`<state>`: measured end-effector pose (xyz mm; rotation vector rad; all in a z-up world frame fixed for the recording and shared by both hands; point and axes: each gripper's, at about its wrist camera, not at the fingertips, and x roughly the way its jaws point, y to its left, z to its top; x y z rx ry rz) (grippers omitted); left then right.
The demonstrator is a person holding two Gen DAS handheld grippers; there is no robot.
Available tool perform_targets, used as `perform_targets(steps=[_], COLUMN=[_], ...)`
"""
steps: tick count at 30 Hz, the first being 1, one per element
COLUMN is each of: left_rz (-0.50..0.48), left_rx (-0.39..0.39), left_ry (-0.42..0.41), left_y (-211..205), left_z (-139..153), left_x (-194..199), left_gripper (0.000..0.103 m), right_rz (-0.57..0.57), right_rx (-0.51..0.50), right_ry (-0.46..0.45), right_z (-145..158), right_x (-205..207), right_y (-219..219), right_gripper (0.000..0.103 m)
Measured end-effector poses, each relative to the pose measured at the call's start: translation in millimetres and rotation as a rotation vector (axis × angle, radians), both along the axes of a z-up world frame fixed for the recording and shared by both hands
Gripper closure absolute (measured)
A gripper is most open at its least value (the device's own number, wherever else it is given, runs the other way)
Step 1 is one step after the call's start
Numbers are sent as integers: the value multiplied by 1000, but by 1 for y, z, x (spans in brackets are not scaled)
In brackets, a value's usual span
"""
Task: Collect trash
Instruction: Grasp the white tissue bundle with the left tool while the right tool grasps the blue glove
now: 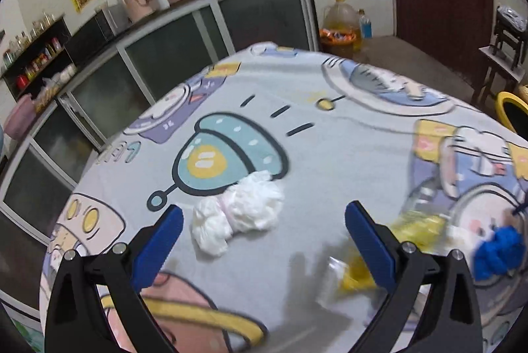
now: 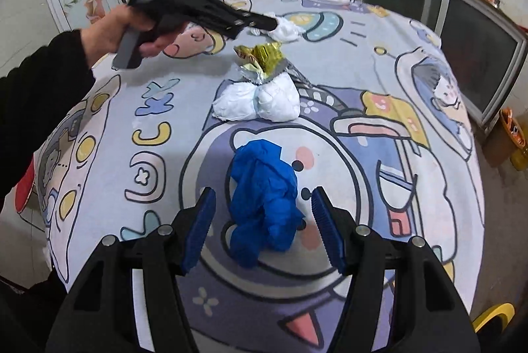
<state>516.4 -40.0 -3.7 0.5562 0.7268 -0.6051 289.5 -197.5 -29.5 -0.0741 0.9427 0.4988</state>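
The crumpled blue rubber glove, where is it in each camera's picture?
Left wrist view: crumpled blue rubber glove at the far right edge, blurred, beyond the right finger.
Right wrist view: glove low centre, between the open fingers, untouched.
Shared landmark: yellow foil wrapper on the cartoon tablecloth.

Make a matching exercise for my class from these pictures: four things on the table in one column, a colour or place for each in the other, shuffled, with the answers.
Things
1. crumpled glove
2. snack wrapper
3. tissue wad
4. tablecloth

Descriptions
A. white, ahead of the left gripper's open fingers
B. gold and silver, lying mid-table
C. blue, between the right gripper's fingers, not squeezed
D. pale, printed with cartoons

Pairs: 1-C, 2-B, 3-A, 4-D
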Motion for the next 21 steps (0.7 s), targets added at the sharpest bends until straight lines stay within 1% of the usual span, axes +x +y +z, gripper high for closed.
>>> perform_targets(steps=[1, 4, 6, 8, 9, 10, 11, 12, 13, 14, 17, 19, 21], left_rz=[8, 26, 38, 53, 61, 73, 91, 111, 127, 149, 181, 201, 216], left_rx=[-2, -17, -15, -6, -5, -9, -17, -21, -36, -70, -87, -137, -170], left_ry=[31, 76, 90, 90, 85, 79, 66, 55, 63, 74, 32, 25, 2], left_y=[-1, -4, -5, -6, -6, -5, -3, 0, 3, 8, 18, 31, 40], left_z=[-6, -19, -28, -36, -37, -38, -37, -35, -33, -28, -13, 3, 19], left_x=[13, 33, 39, 42, 42, 42, 43, 45, 47, 48, 37, 24, 8], left_gripper=[8, 8, 9, 11, 17, 30, 37, 51, 55, 56, 57, 57, 57], right_rz=[1, -2, -6, -14, -18, -21, -26, -38, -46, -59, -71, -75, -88], right_rx=[2, -5, 1, -2, -2, 1, 10, 19, 28, 57, 126, 152, 158], right_ry=[6, 18, 40, 60, 70, 80, 93, 102, 113, 129, 140, 132, 124], right_z=[-1, -5, -9, -13, -14, -16, -17, -18, -18, -16, -4, 6, 14], right_x=[2, 8, 13, 16, 17, 18, 19, 20, 21, 22, 15, 6, -3], right_y=[1, 5, 6, 7, 7, 6, 5, 4, 2, -1, -11, -16, -22], right_gripper=[45, 45, 46, 47, 53, 65, 69, 79, 84, 85, 86, 86, 87])
